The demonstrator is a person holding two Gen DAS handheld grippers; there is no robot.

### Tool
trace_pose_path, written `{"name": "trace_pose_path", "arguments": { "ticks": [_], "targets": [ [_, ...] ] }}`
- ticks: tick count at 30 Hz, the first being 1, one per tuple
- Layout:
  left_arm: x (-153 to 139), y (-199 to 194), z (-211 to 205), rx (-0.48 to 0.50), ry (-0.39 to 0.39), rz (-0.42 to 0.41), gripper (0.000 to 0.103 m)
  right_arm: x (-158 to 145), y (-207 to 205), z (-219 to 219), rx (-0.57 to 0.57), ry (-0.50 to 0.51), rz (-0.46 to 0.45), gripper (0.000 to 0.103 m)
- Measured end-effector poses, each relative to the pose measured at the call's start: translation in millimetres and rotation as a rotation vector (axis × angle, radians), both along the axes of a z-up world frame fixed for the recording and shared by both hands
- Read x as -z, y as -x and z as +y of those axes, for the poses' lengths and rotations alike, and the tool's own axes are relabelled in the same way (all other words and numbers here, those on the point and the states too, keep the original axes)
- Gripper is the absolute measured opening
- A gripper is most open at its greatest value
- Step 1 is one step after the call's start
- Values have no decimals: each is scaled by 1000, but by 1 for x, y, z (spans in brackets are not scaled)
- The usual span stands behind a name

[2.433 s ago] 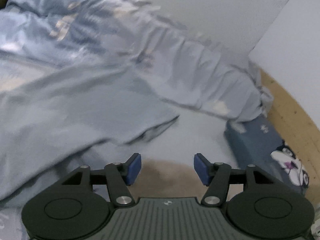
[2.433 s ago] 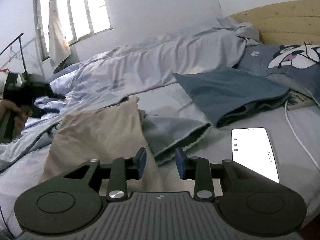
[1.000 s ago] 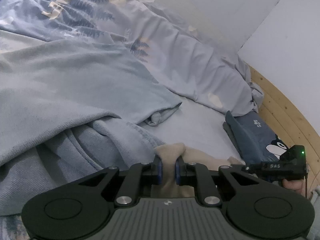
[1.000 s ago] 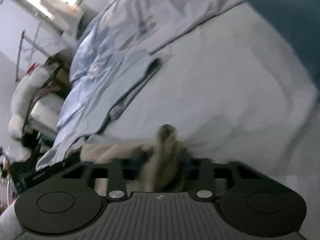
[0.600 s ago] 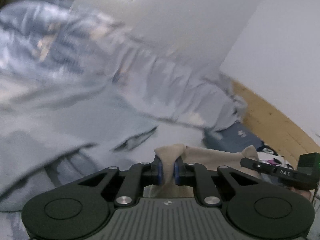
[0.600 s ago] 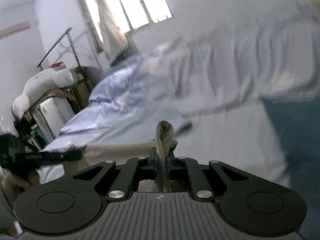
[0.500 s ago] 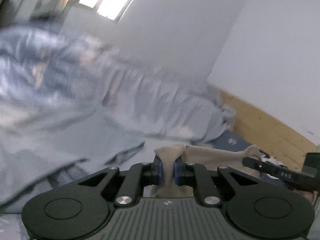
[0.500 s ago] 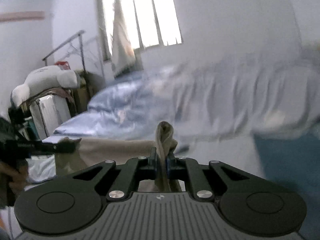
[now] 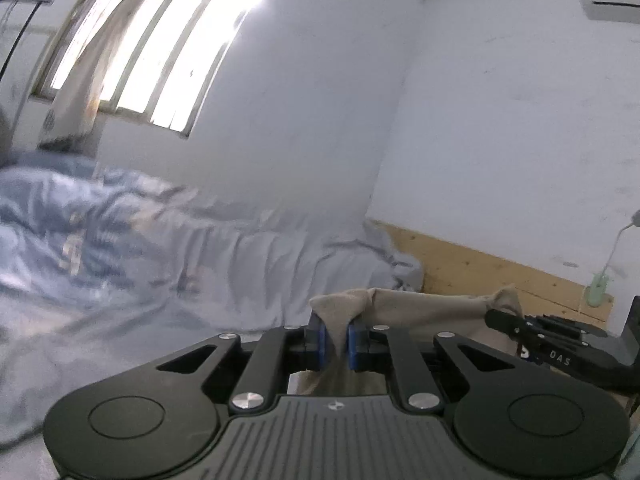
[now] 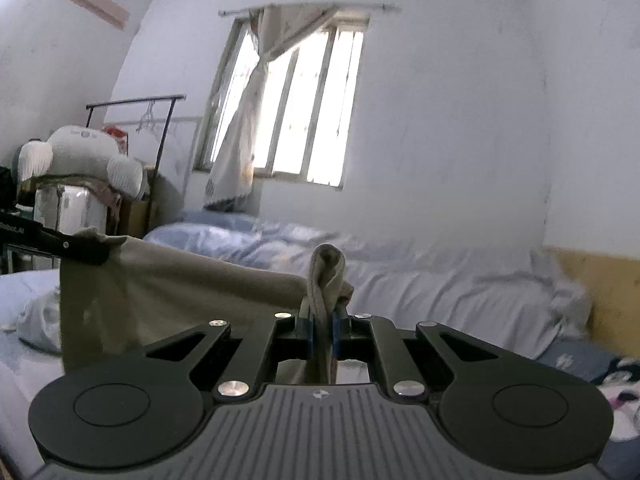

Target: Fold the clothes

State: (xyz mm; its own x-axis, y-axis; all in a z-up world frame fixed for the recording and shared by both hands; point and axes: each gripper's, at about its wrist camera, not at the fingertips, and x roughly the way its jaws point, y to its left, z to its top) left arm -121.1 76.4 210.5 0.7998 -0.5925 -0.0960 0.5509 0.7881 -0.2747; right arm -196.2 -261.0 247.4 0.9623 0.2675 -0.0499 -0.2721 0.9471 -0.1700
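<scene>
1. Left wrist view: beige garment [image 9: 424, 304] now up in the air, stretched as a band between two pinched corners, no longer lying on the bed as a moment ago.
2. Left gripper [image 9: 338, 342] clamped narrow on one bunched corner; cloth pokes up between the blue pads.
3. Right gripper [image 10: 322, 334] likewise nipped tight on the other corner, jaws just closed down on the fabric; its black frame also visible at the right edge of the left wrist view.
4. Garment hangs below the held edge, clear of the blue bedding [image 10: 420, 284].
5. Behind: window [image 10: 296, 108], wooden headboard [image 9: 480, 268], both sharper than before.
6. Likely meaning: pickup done, cloth spread for laying flat and folding.
</scene>
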Motion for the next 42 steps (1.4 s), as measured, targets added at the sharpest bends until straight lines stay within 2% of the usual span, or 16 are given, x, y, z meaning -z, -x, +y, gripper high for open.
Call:
{"name": "trace_pose_path", "arguments": {
  "ticks": [7, 12, 19, 24, 27, 29, 32, 36, 39, 42],
  "targets": [
    [-48, -10, -35, 72, 12, -61, 8, -58, 28, -25, 42, -16, -89, 6],
    [-72, -30, -70, 144, 31, -80, 8, -89, 43, -56, 112, -8, -128, 6],
    [-92, -86, -143, 231, 31, -79, 8, -121, 46, -115, 225, 7, -133, 6],
    [-108, -102, -221, 279, 6, -88, 8, -133, 33, -163, 287, 23, -139, 6],
    [-110, -134, -260, 310, -4, -84, 8, -135, 22, -194, 324, 23, -144, 6],
    [-114, -141, -290, 331, 0, -69, 8, -134, 13, -213, 352, 27, -146, 6],
    [-111, -180, -320, 358, 0, -34, 8, -129, -3, -240, 387, 35, -139, 6],
    [-107, -178, -346, 378, -21, -8, 8, -115, -25, -274, 409, 27, -117, 6],
    [-86, -209, -360, 368, -47, -10, 8, -98, -51, -289, 412, 32, -91, 6],
    [-66, -238, -379, 342, -58, 57, 8, -79, -83, -302, 404, 39, -55, 6]
  ]
}}
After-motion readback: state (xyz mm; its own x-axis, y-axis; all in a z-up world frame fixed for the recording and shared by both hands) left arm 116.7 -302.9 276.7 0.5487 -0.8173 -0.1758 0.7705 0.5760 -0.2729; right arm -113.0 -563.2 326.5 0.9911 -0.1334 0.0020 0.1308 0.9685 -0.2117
